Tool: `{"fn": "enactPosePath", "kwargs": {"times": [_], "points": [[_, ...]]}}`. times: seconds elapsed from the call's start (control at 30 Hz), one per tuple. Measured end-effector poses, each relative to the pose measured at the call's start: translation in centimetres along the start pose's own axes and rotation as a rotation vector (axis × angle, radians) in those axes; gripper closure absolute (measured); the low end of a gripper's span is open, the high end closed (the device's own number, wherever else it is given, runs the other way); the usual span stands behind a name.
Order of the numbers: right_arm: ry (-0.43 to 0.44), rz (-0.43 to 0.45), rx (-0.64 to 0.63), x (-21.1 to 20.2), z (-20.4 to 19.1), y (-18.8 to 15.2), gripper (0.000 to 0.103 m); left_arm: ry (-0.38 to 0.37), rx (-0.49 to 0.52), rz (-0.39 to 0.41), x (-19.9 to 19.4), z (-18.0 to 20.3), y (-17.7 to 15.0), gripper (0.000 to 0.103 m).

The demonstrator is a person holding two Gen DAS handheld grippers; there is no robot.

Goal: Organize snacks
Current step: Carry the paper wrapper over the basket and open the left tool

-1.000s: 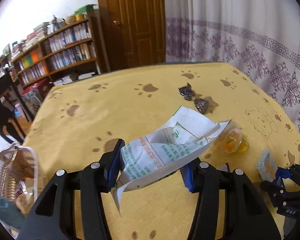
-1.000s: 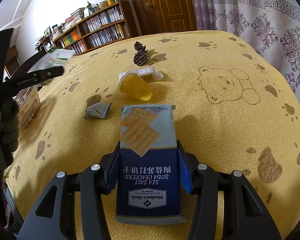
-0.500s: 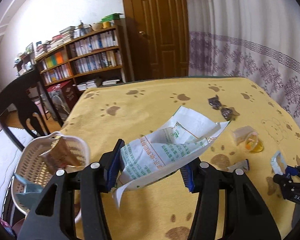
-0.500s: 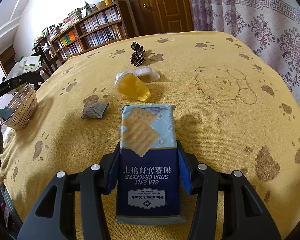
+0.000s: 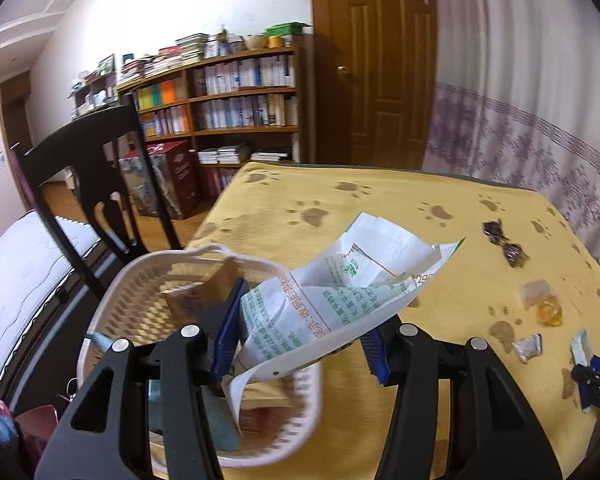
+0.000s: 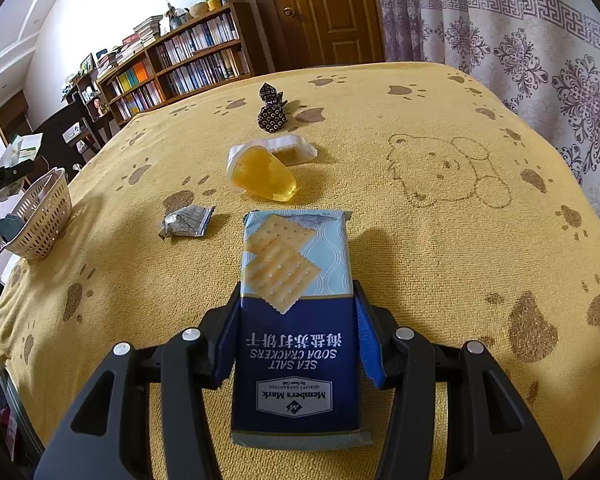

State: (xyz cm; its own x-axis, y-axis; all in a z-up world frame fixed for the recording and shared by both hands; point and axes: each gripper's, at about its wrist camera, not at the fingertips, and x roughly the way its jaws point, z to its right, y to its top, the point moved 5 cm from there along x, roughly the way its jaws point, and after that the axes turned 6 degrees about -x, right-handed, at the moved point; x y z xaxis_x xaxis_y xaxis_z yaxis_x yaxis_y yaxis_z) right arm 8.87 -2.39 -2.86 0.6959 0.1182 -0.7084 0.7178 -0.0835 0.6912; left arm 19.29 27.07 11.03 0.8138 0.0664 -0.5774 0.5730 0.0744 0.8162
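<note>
My left gripper [image 5: 300, 344] is clamped on a white pouch [image 5: 340, 300] with green print, its crumpled top sticking up and to the right. I hold it above the white basket [image 5: 112, 300], which sits at the table's edge and already has a brown packet [image 5: 204, 292] and other snacks inside. A dark chair [image 5: 92, 184] stands just beyond the basket.

My right gripper [image 6: 296, 344] has its blue pads pressed against both sides of the cracker pack [image 6: 296, 312], which lies flat on the yellow cloth [image 6: 460, 240]. Past the pack, a jelly cup [image 6: 264, 174] lies on its side, touching a small white tray [image 6: 292, 148]. A silver wrapper [image 6: 186, 220] lies left of the pack, and two dark wrapped candies [image 6: 272, 114] sit farther back. In the right view the basket [image 6: 40, 216] is well off to the left, at the cloth's edge.
</note>
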Motion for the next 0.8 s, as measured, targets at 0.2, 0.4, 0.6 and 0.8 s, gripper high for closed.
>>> {"fn": "enactPosePath", "kwargs": {"times": [0.2,0.4,0.6,0.8], "points": [[0.000,0.000,0.000,0.0,0.0,0.0,0.053,0.042,-0.058,0.001,0.2,-3.6,1.0,0.049],[0.000,0.000,0.000,0.0,0.0,0.0,0.053,0.099,-0.124,-0.001,0.6,-6.6,1.1,0.015],[-0.002,0.001,0.001,0.0,-0.1,0.0,0.053,0.116,-0.183,0.005,0.4,-8.4,0.9,0.015],[-0.020,0.005,0.032,-0.1,0.6,0.1,0.053,0.123,-0.201,0.016,-0.2,-9.6,0.5,0.015]]}}
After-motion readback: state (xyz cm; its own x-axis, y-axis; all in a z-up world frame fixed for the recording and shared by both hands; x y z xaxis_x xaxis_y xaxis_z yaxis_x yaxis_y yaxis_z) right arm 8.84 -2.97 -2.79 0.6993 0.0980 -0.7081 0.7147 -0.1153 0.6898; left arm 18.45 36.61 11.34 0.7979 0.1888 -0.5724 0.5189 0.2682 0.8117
